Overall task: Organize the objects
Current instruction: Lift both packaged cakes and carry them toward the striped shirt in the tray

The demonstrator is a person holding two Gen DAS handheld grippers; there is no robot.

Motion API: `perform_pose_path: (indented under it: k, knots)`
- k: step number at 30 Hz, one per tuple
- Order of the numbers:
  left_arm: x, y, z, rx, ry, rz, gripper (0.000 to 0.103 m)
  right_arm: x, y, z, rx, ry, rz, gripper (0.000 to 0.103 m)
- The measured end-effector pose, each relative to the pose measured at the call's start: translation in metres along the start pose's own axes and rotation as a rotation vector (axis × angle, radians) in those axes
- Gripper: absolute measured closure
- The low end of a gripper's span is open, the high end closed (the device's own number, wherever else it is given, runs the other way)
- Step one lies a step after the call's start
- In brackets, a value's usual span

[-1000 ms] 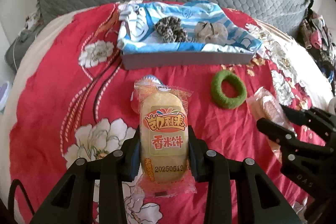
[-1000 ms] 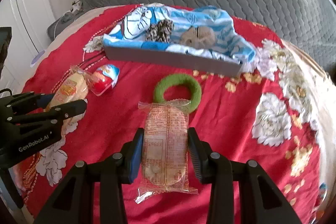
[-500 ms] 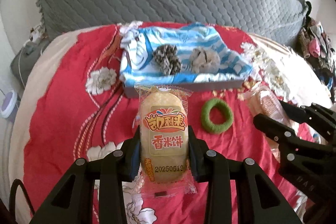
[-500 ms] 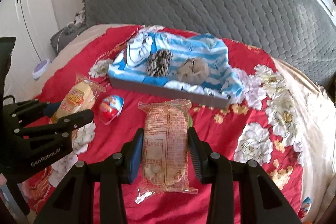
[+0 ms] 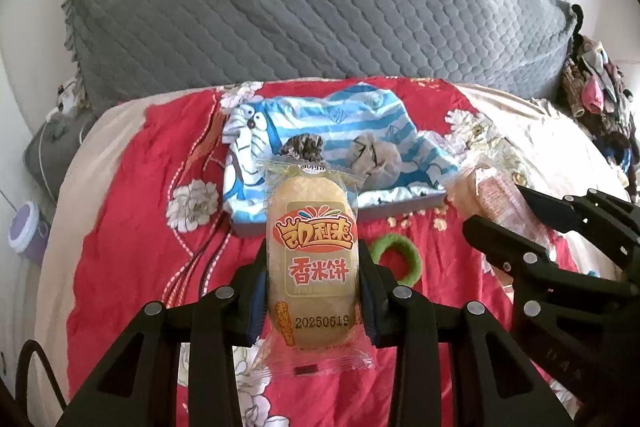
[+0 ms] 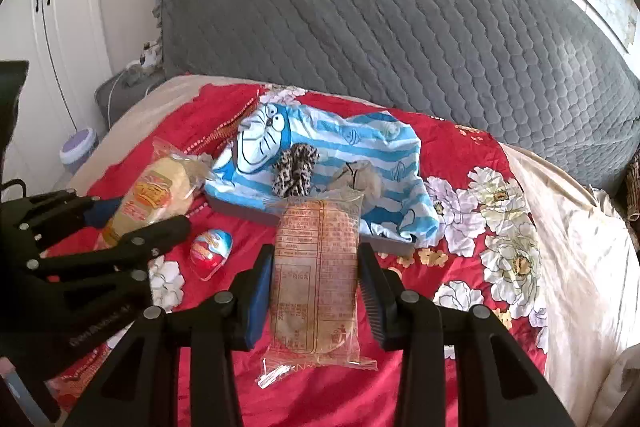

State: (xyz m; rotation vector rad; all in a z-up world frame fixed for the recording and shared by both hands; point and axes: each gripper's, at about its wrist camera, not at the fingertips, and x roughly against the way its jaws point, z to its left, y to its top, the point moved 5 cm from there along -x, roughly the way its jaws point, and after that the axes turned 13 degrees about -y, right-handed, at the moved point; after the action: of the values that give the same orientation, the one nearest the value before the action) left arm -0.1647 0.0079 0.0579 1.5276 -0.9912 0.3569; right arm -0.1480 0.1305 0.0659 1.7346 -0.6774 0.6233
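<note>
Red floral bedspread [image 6: 460, 163] lies below; left gripper [image 5: 312, 291] clamps a rice cake packet [image 5: 312, 267], right gripper [image 6: 316, 291] clamps a cracker packet [image 6: 316, 275].

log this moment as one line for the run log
left claw: shut on rice cracker packet | right claw: shut on second snack packet | both lifted above bed | tray: two scrunchies
</note>
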Motion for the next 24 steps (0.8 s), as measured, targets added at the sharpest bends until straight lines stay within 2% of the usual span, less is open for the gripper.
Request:
perform_pose_path:
  k: [11,24]
  knots:
    - [0.009,0.043,-0.009,-0.038,0.015,-0.034,0.064,0.008,0.032,-0.016,-0.046,0.010,-0.013,0.062]
    - [0.014,0.114,-0.006,-0.094,0.059,-0.086,0.064,0.025,0.101,-0.038,-0.035,-0.039,-0.063,0.062]
